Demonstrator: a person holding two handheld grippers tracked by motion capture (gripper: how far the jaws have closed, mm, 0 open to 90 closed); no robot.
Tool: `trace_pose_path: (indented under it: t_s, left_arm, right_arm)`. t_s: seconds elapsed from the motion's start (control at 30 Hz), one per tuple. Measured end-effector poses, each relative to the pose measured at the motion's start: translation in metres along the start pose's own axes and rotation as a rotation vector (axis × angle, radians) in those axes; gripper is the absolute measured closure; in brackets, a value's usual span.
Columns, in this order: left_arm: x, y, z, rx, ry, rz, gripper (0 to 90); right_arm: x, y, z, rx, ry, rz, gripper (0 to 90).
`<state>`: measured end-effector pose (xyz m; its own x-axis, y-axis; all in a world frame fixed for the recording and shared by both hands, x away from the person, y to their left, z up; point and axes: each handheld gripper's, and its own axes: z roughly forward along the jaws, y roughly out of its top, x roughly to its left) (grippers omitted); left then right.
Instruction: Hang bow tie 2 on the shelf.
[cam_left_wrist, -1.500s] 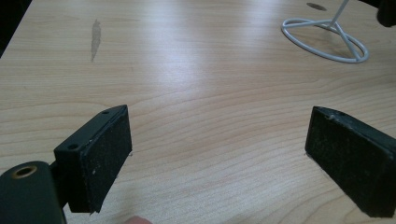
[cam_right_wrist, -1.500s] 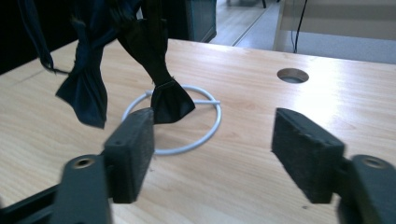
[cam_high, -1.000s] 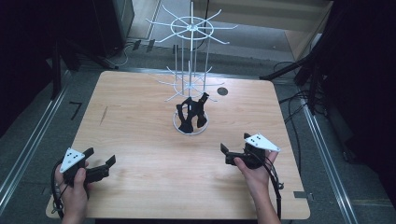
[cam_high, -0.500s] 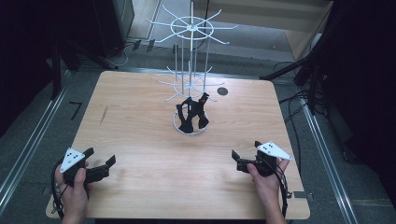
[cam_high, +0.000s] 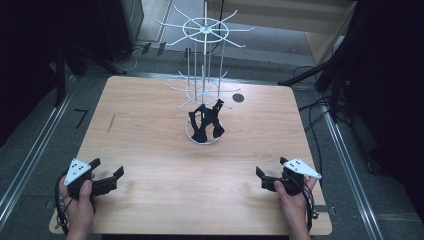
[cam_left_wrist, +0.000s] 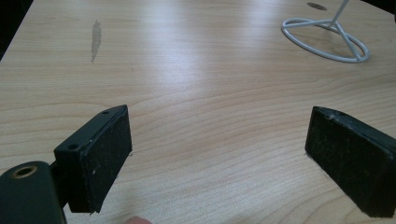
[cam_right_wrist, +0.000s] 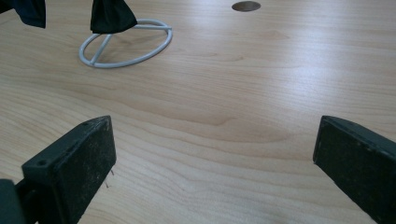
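Both tongs — left gripper (cam_high: 106, 177) and right gripper (cam_high: 270, 178) — rest spread and empty near the table (cam_high: 150, 125) corners, apparently parked clear of the wire rack (cam_high: 204, 90).

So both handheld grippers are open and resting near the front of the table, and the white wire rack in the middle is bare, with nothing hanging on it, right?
Not quite. The white wire rack is not bare: the high view shows black cloth items hanging on its lower hooks. The rest holds: the left gripper and right gripper are both open near the table's front edge.
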<state>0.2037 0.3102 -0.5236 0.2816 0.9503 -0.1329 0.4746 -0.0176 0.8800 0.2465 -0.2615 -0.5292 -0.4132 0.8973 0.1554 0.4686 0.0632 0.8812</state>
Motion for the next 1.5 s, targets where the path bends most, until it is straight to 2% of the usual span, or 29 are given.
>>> trace_pose_path:
  t_s: [0.47,1.13,1.27,1.5]
  left_arm:
    - [0.0,0.0,0.0,-0.001,0.001,-0.002,8.1]
    - [0.0,0.0,0.0,-0.001,0.001,0.0,8.1]
    - [0.0,0.0,0.0,-0.001,0.001,0.001,8.1]
    - [0.0,0.0,0.0,-0.001,0.001,0.002,8.1]
  right_arm:
    - [-0.015,-0.014,-0.013,0.018,-0.032,0.015,0.0]
    - [-0.054,-0.031,-0.045,0.008,-0.1,0.066,0.1]
    - [-0.061,-0.034,-0.053,0.004,-0.116,0.077,2.7]
    - [-0.066,-0.037,-0.059,0.004,-0.125,0.079,3.7]
